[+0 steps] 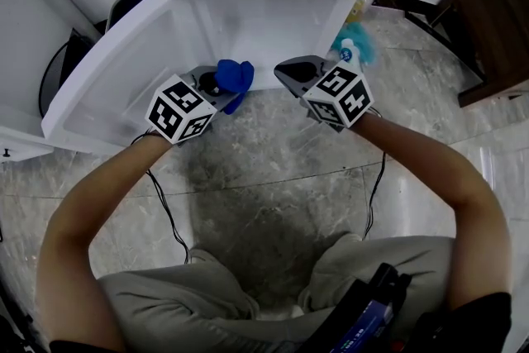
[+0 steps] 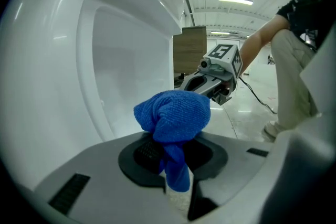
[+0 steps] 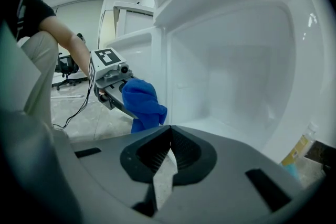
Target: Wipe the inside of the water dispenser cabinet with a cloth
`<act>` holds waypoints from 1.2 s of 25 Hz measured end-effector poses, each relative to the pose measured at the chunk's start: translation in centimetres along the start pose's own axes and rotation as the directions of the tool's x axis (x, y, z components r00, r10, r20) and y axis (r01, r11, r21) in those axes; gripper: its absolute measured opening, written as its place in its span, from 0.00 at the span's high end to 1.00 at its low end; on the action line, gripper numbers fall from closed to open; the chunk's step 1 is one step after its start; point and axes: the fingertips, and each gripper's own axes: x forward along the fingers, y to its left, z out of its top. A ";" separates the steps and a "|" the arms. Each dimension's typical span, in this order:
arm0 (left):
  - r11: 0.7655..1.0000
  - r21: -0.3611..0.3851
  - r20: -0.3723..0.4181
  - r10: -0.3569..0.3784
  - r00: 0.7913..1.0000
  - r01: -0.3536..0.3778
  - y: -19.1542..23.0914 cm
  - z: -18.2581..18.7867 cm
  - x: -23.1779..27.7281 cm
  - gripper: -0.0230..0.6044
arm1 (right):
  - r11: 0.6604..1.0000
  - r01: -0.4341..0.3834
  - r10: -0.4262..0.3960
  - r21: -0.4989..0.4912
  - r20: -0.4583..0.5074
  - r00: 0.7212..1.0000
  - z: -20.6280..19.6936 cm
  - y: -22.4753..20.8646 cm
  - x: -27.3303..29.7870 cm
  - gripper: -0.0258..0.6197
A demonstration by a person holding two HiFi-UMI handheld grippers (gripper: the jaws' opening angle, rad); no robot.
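Note:
A bunched blue cloth is pinched in my left gripper, just in front of the open white cabinet of the water dispenser. The cabinet's hollow inside is bare and white. My right gripper hovers beside the left one at the cabinet's mouth, jaws shut with nothing between them. The left gripper shows in the right gripper view, and the right gripper in the left gripper view.
The cabinet door stands swung open at the left. A spray bottle and a teal duster sit on the floor by the cabinet's right side. Marble floor lies below, and my knees are bent beneath me.

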 end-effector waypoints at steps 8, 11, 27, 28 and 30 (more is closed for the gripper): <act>1.000 0.010 -0.003 -0.003 1.000 0.003 -0.2 0.1 0.4 0.83 | 0.999 -0.028 0.028 -0.019 -0.014 1.000 0.1 1.1 0.1 0.96; 1.000 0.019 -0.004 -0.008 1.000 0.008 -0.3 0.2 0.4 0.83 | 0.999 -0.032 0.032 -0.023 -0.024 0.999 0.1 1.2 0.1 0.96; 1.000 0.019 -0.010 -0.006 1.000 0.007 0.1 -0.1 0.3 0.83 | 0.998 -0.052 0.050 -0.044 -0.047 0.998 -0.8 2.0 0.4 0.96; 1.000 0.018 -0.009 -0.007 1.000 0.007 0.1 -0.1 0.3 0.83 | 0.998 -0.052 0.050 -0.047 -0.049 0.998 -0.8 2.0 0.4 0.96; 1.000 0.018 -0.008 -0.011 1.000 0.011 0.0 0.0 0.4 0.83 | 0.997 -0.052 0.049 -0.052 -0.052 0.997 -0.8 2.0 0.5 0.96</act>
